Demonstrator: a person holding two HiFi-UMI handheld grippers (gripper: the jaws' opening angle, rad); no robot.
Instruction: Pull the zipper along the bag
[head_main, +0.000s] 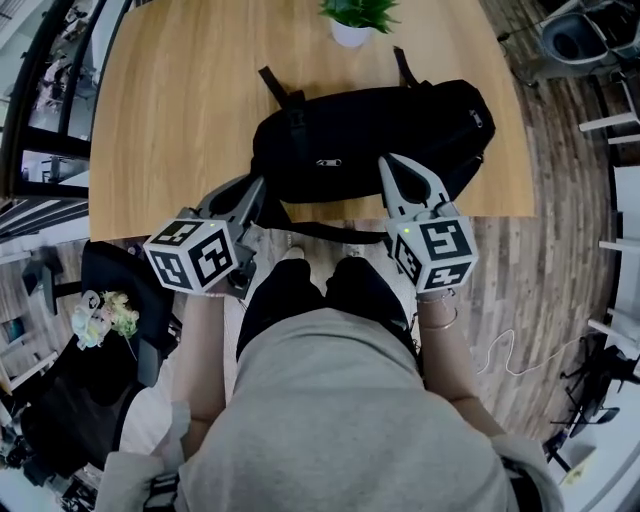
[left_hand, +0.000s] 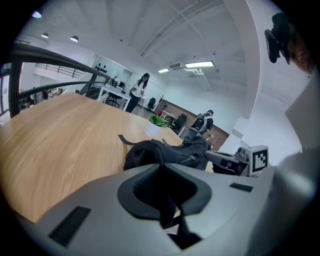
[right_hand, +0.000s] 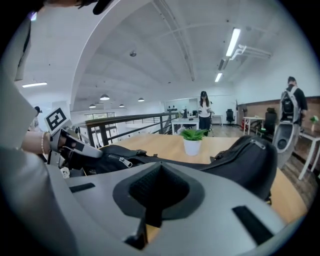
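A wide wooden desk (head_main: 160, 120) is taking up the far half of the scene. A black bag (head_main: 400, 125) is lying across its near edge, running from the middle toward the right, with a strap (head_main: 320, 231) drooping off the near side. The left tongs (head_main: 255, 190) are hovering at the bag's near left end. Their own view shows the two jaws pressed together with only a dark slit between them, and nothing appears to be gripped there. The right tongs (head_main: 392, 165) are pointing at the near right part of the bag, likewise closed up and carrying nothing, with the bag sitting just beyond their tips. Whether either pair is actually touching the cloth is not clear. A small potted plant (head_main: 352, 20) is standing at the far edge, well apart from the work. On the bag's near face, between the two tongs, a small silvery zipper pull (head_main: 328, 161) is lying flat against the fabric. The bag looks soft and slack, so it is likely to be bunching and sliding on the smooth wood as soon as the zipper is tugged. One pair of tongs should probably be pinning or pinching the fabric close beside the zipper track. The other pair should be opening a little and nipping the pull tab itself. That tab is thin, hard and probably slippery, so it calls for a firm, square grip and a pull running straight along the line of teeth.
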